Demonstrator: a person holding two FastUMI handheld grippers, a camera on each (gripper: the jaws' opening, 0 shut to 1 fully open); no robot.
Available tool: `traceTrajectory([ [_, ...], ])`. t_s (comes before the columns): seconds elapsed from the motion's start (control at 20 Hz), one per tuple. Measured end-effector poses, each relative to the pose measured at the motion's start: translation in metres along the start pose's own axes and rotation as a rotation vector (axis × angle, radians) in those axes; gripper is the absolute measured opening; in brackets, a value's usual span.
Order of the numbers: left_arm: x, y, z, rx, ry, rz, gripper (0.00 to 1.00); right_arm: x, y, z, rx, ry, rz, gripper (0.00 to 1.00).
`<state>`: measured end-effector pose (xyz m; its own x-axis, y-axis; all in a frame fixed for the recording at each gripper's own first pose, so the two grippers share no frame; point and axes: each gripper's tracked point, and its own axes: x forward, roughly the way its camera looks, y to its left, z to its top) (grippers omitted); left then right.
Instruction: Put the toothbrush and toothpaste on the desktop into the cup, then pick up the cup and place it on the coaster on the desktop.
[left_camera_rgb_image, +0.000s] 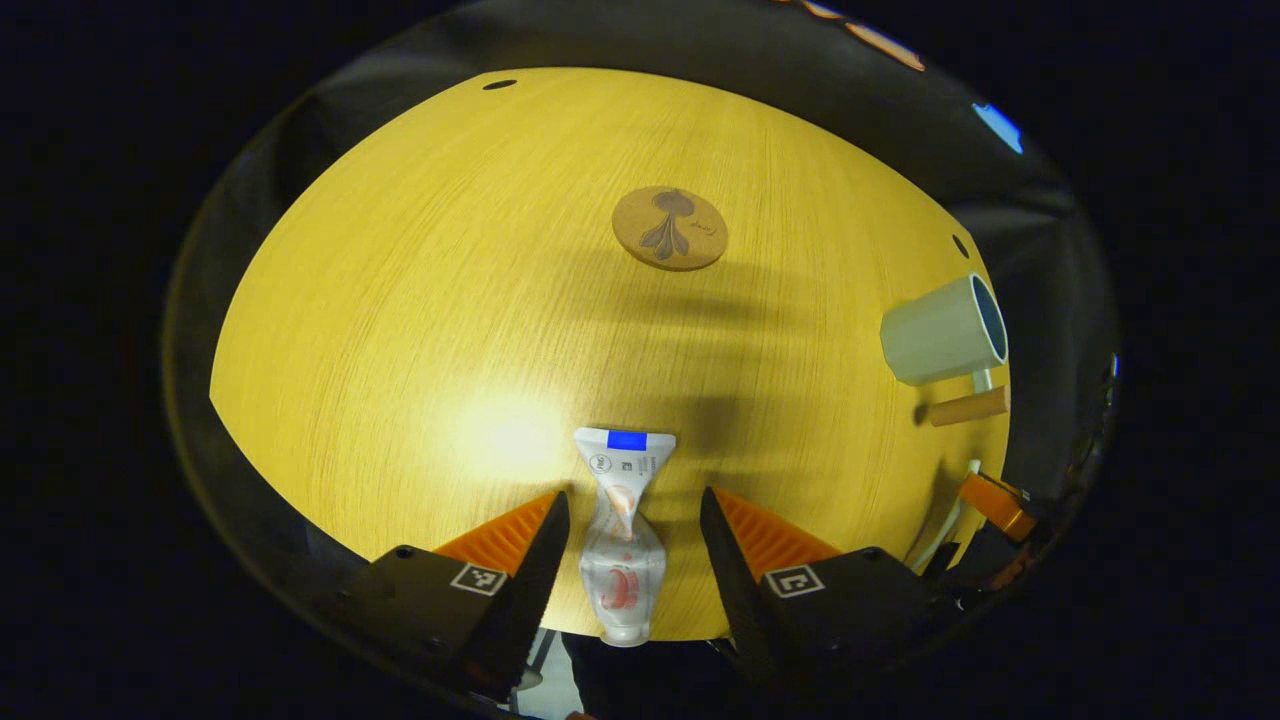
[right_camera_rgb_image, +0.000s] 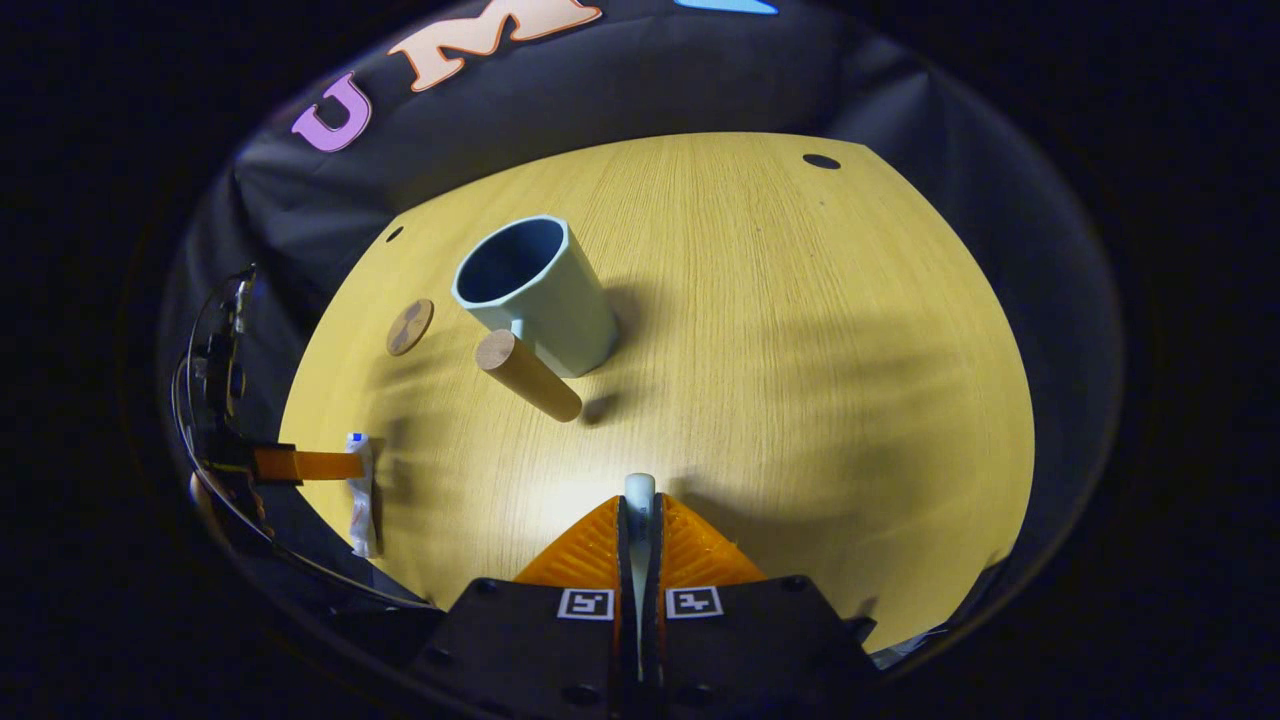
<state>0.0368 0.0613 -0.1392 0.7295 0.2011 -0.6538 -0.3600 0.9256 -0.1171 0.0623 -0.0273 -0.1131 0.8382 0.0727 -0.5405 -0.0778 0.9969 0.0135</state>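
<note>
toothbrush: just its pale end pokes out at 12 o'clock of the right gripper; the rest is hidden between the closed fingers.
toothpaste: in the left gripper view the cap end at 6 o'clock runs over the desktop edge; print too small to tell.
cup: in the left gripper view, stretched at 3 o'clock; its inside is hidden.
coaster: in the right gripper view too small to make out its pattern.
left gripper: in the right gripper view, body cut off at 9 o'clock.
</note>
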Motion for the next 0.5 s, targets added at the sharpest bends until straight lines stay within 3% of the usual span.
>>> traceTrajectory([
  [0.15, 0.005, -0.002, -0.001, 0.026, 0.035, 0.014, 0.75, -0.009, -0.003, 0.003, 0.032, -0.004, 0.019, 0.05],
  [0.5, 0.014, 0.008, -0.009, 0.028, 0.086, 0.061, 0.52, -0.032, -0.012, 0.032, 0.063, -0.079, 0.035, 0.05],
])
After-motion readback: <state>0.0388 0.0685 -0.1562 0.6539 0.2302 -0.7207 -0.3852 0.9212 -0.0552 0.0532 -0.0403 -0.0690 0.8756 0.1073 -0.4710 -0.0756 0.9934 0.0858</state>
